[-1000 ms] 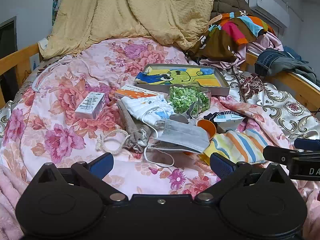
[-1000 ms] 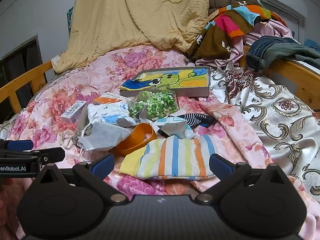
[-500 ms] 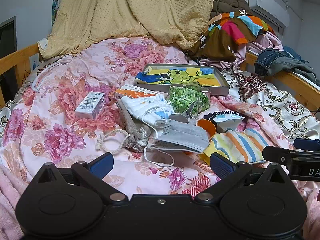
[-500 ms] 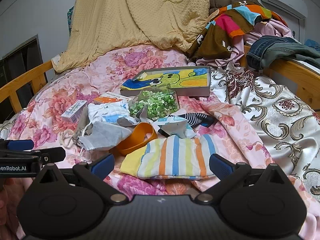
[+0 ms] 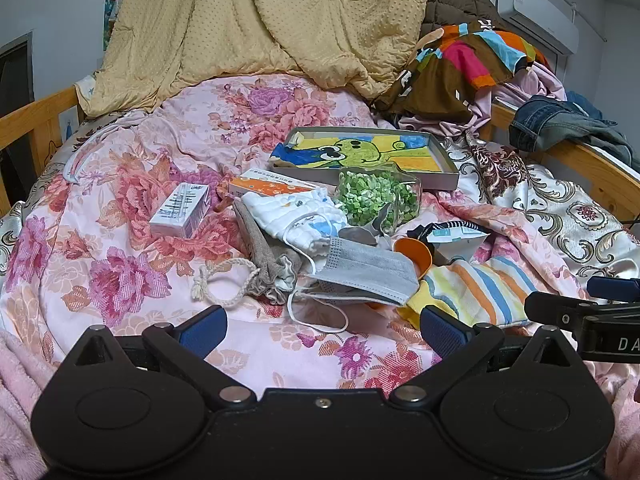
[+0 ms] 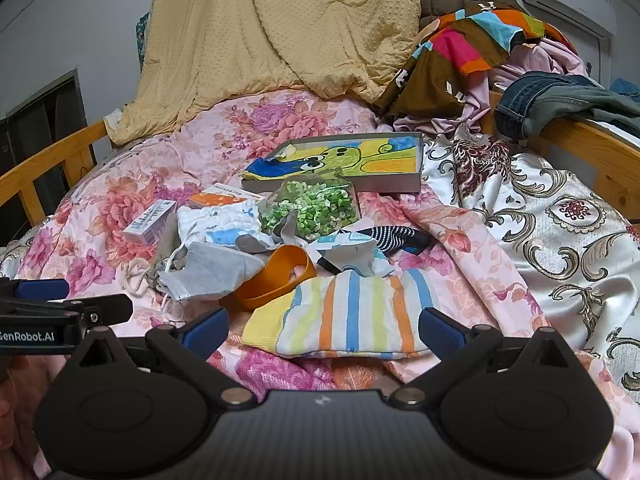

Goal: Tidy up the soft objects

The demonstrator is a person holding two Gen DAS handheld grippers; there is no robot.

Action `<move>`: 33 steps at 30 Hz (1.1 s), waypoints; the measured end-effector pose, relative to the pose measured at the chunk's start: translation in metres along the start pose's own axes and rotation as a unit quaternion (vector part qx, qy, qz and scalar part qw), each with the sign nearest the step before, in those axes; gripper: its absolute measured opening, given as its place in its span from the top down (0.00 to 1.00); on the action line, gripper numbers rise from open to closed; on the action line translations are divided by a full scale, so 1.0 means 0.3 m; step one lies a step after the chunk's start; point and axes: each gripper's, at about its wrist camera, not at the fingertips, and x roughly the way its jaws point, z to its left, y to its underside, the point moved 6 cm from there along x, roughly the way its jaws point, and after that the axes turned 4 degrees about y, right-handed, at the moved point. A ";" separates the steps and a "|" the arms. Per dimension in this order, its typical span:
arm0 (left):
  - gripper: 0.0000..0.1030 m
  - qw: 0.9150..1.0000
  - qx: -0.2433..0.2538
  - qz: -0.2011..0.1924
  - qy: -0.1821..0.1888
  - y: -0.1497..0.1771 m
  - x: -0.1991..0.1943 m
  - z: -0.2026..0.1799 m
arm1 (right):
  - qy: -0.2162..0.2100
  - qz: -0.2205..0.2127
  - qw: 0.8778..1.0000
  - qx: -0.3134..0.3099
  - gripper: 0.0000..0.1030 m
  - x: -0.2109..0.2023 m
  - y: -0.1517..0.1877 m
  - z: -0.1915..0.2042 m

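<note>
Bed with mixed soft items; both grippers spread wide, holding nothing.

Nearest: left gripper (image 5: pixel 323 326) and right gripper (image 6: pixel 326 328), low over the floral quilt (image 5: pixel 120 264). Next: striped sock (image 6: pixel 352 316) just ahead of the right gripper, beside an orange cup (image 6: pixel 276 276); grey face mask (image 5: pixel 368 270); drawstring pouch (image 5: pixel 264 256). Beyond: white cloth (image 5: pixel 296 216), jar of green pieces (image 5: pixel 376 200), two small boxes. Farthest: cartoon picture tray (image 5: pixel 368 156), yellow blanket (image 5: pixel 280 20).
</note>
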 end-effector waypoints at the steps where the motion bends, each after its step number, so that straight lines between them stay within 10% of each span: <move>1: 0.01 1.000 0.000 0.000 0.000 0.001 0.003 0.001 | 0.000 0.000 1.000 0.000 0.00 0.000 -0.001 -0.001; 23: 0.01 0.998 -0.014 0.051 0.020 0.050 0.044 -0.004 | -0.002 0.051 0.997 -0.066 0.00 0.046 0.018 0.026; 33: 0.01 0.991 0.066 0.091 0.077 -0.082 0.180 -0.015 | -0.040 0.102 0.987 -0.117 0.00 0.214 -0.003 -0.008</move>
